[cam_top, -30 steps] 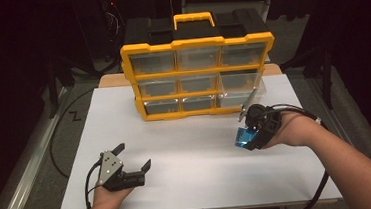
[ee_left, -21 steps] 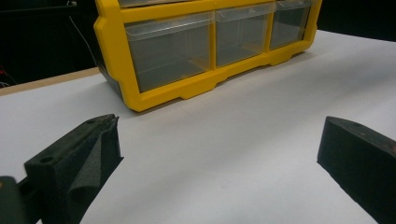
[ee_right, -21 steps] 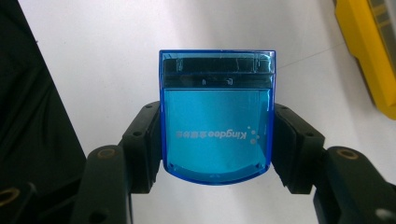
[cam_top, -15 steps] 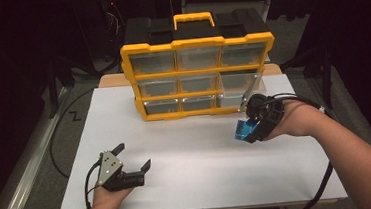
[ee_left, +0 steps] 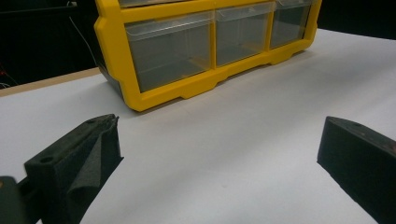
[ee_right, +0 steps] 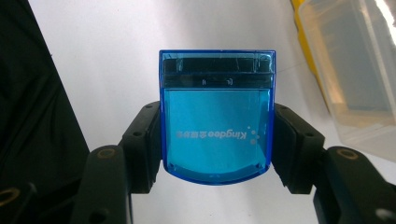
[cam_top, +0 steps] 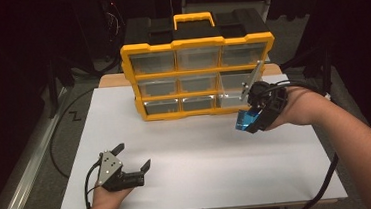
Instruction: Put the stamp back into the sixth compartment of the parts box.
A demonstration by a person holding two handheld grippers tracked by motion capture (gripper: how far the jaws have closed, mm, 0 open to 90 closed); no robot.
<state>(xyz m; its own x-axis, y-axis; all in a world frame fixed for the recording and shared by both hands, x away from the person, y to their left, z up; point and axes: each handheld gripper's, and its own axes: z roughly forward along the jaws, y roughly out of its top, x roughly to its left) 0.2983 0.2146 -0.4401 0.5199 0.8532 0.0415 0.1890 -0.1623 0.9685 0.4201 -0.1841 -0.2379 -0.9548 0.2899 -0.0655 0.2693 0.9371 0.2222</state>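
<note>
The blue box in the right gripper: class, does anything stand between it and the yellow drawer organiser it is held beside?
Nothing visible does. The right gripper clamps the blue box above the white table, just in front of the yellow drawer organiser, near its lower right drawers. The drawer fronts look shut.

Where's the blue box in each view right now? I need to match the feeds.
High view: blue box right of centre, in the right gripper.
Right gripper view: centre, clamped between both jaws.
Left gripper view: not in it.
Shared landmark: yellow drawer organizer.
</note>
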